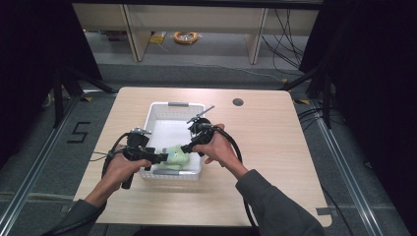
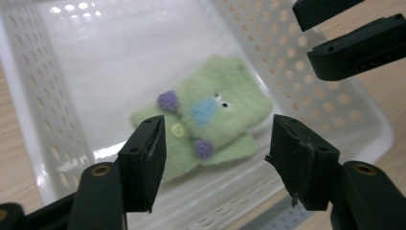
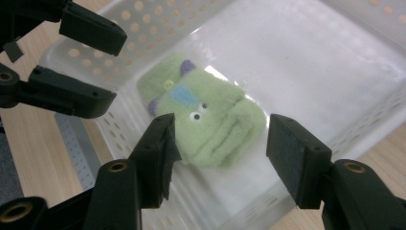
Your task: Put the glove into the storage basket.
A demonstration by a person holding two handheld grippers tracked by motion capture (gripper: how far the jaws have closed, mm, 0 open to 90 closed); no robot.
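A light green soft toy (image 1: 175, 159) with purple ears, a blue patch and small eyes lies in the near end of a white perforated basket (image 1: 162, 110). In the left gripper view the toy (image 2: 210, 115) rests on the basket floor beyond my left gripper (image 2: 215, 165), whose jaws stand open above it. In the right gripper view the toy (image 3: 206, 115) lies past my right gripper (image 3: 220, 160), also open and holding nothing. From above, the left gripper (image 1: 162, 158) is at the basket's near left corner and the right gripper (image 1: 187, 147) hangs over its near right side.
The basket stands on a light wooden table (image 1: 275, 147) with a round cable hole (image 1: 238, 102) at the back. The basket's far part holds nothing. Wooden furniture legs and cables lie on the floor beyond the table.
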